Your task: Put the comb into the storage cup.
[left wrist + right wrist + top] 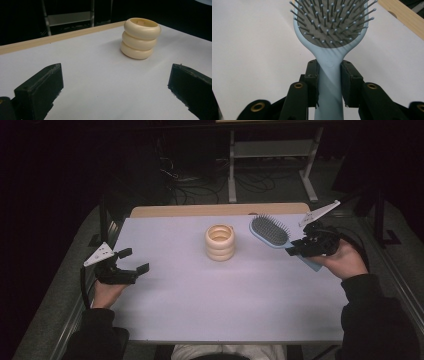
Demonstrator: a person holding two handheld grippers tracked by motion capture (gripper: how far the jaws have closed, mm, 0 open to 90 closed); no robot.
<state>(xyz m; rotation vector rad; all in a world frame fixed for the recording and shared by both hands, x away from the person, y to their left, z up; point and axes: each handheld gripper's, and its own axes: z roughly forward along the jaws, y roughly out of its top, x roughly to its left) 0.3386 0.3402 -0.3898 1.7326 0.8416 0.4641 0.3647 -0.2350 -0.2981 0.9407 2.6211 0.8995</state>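
A light blue hairbrush [269, 231] with a grey bristle pad hangs above the right side of the white table [200, 295]. My right gripper [296, 247] is shut on its handle [329, 75], the two black jaws pressing the handle from both sides, bristles facing up [329, 25]. A cream holder made of three stacked rings [220, 242] stands upright near the table's middle, also ahead in the left gripper view [140, 37]. My left gripper [136, 260] rests at the table's left edge, open, with bare table between its jaws [112, 85].
A wooden strip [220, 210] runs along the table's far edge. Beyond it are a white metal frame [270, 150] and cables on the dark floor. A metal rail [395, 275] borders the right side.
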